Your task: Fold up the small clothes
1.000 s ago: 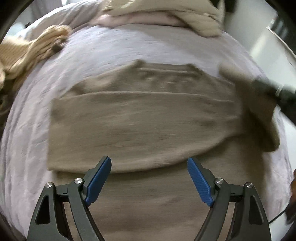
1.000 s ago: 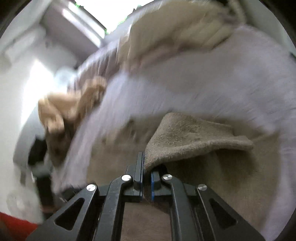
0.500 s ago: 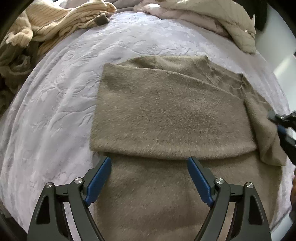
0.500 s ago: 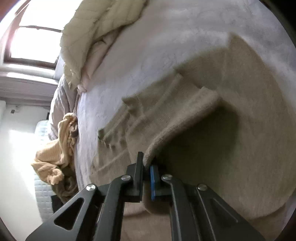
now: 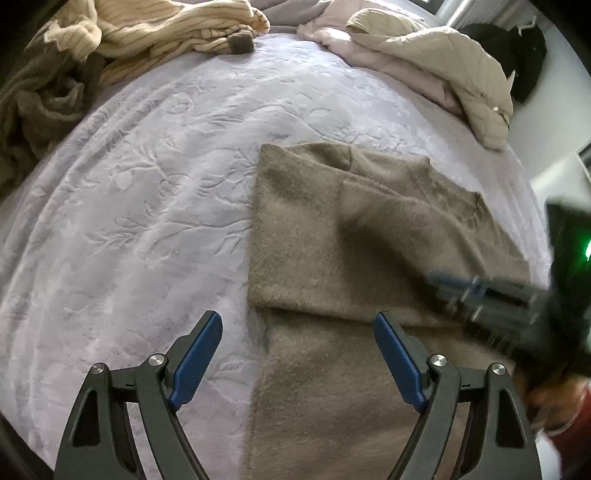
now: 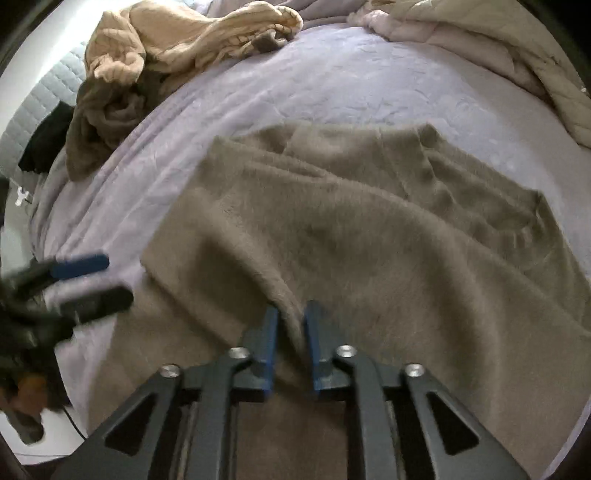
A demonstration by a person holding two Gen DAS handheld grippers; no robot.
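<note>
The right gripper (image 6: 290,345) sits low over the near-middle of the brown sweater (image 6: 369,240), jaws a small way apart w/ a raised ridge of knit standing between the blue pads — whether the pads actually bite it or have just let go, can't tell from this view. The sweater lies flat on the lilac bedspread (image 5: 147,206), spread straight ahead of that gripper; its long axis runs from the near hem away toward the collar at the far end, and both sleeves look folded in across the chest, the right one draped diagonally from the far right shoulder down to the gripper. The left gripper (image 5: 297,360) hangs wide open and empty over the sweater's near left edge, just this side of the folded sleeve's lower border, touching nothing. So both are close, but the right one is on the cloth while the left is only beside it. Likely next: take the near hem and carry it forward along that long axis — a judgement only. The knit looks thick, fuzzy, soft, so it should hold a fold w/o sliding. A heap of tan clothes (image 5: 166,26) and a quilt (image 5: 443,62) lie well apart at the far side.
</note>
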